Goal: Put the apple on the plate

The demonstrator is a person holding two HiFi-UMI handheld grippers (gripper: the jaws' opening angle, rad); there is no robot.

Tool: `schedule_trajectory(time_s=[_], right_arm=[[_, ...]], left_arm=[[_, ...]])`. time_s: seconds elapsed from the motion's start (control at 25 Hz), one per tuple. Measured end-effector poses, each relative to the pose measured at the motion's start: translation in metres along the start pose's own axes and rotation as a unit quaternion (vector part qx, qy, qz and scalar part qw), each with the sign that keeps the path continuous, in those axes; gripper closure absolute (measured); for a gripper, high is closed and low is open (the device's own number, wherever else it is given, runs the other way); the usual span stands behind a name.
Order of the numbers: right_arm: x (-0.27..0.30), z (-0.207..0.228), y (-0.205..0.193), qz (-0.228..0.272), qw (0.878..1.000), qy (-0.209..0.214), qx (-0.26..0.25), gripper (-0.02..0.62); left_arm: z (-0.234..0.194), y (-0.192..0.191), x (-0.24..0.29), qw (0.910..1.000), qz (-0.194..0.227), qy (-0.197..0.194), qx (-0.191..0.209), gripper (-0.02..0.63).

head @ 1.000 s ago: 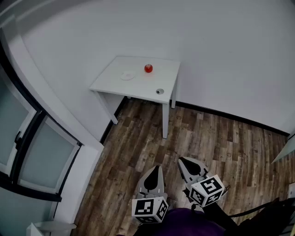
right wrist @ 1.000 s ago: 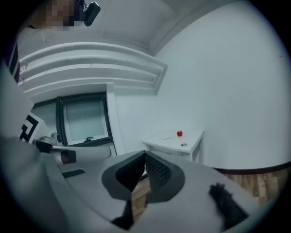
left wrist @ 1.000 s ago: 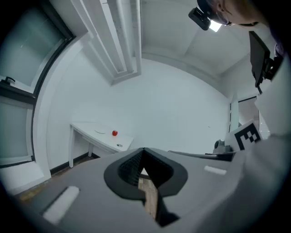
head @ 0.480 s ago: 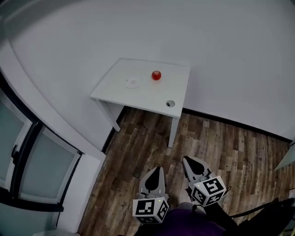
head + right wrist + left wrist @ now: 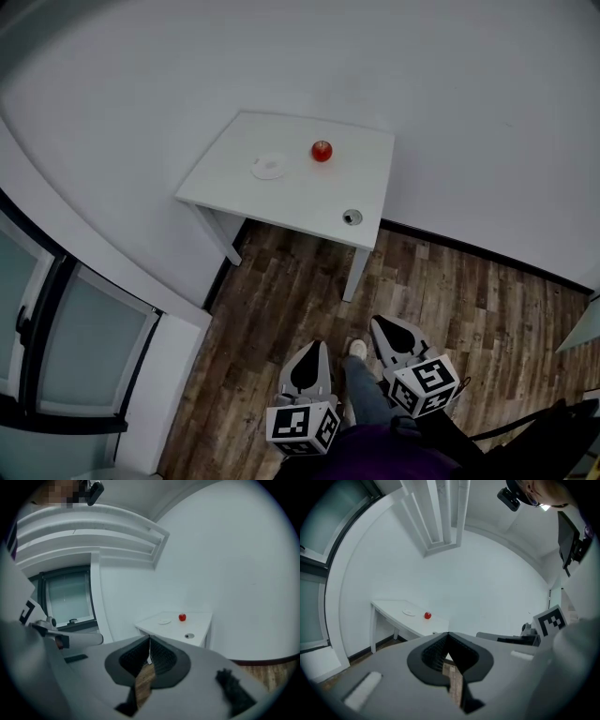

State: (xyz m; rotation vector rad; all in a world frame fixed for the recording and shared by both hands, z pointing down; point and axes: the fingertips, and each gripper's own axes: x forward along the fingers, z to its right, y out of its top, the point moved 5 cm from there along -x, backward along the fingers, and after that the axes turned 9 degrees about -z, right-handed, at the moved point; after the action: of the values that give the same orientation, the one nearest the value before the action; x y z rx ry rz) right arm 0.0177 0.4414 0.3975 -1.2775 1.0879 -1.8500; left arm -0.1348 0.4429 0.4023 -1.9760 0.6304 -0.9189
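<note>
Left gripper (image 5: 317, 349) and right gripper (image 5: 377, 326) each have jaws pressed together with nothing between them. Both hang above the wooden floor (image 5: 281, 300), well apart from the table (image 5: 309, 192). The apple (image 5: 322, 150) rests on the tabletop near the plate (image 5: 268, 168), not on it. Approach, grasp and transfer all remain.

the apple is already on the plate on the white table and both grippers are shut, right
No: the apple lies on the table beside the plate, apart from it, as the head view shows. The left gripper and right gripper are indeed shut.
</note>
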Motion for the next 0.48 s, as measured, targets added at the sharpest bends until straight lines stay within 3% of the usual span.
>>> schedule_trajectory(time_s=[0.48], right_arm=[[0.097, 0.092, 0.071, -0.005, 0.999, 0.029, -0.012, 0.583]], left_arm=[[-0.007, 0.067, 0.131, 0.9998, 0.011, 0.014, 0.000, 0.601]])
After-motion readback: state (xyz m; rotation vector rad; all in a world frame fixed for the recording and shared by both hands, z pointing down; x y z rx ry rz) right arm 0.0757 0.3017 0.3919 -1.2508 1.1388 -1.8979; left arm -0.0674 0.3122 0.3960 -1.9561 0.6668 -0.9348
